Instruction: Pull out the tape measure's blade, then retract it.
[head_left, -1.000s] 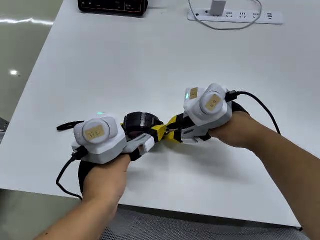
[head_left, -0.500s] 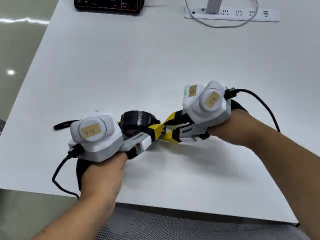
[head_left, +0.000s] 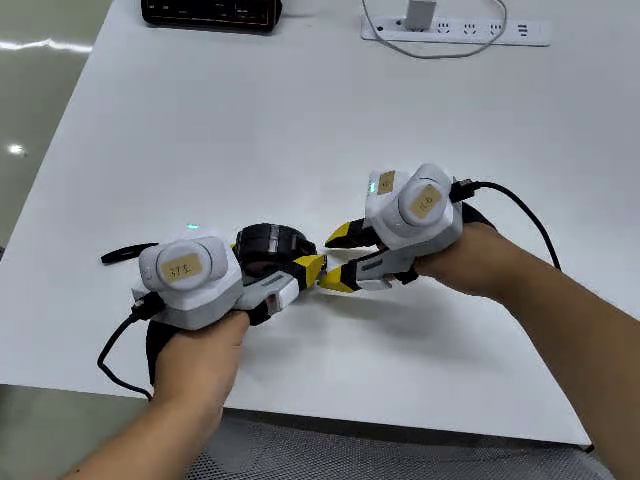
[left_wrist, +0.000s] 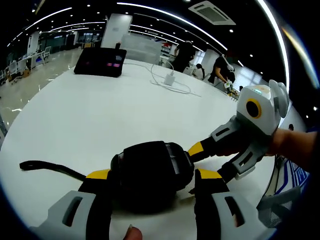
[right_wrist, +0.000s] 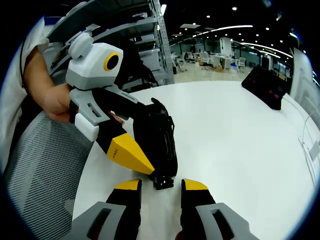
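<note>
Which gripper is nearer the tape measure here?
Left. The left gripper is clamped around the tape measure; the right gripper is open at its blade end, not gripping.

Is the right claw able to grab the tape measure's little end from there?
Probably yes. The left claw holds the tape measure, and its end sits just ahead of the open right claw, with nothing between them.

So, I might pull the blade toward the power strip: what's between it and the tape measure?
Bare white table from the tape measure up to the cable looped at the power strip, in the head view.
</note>
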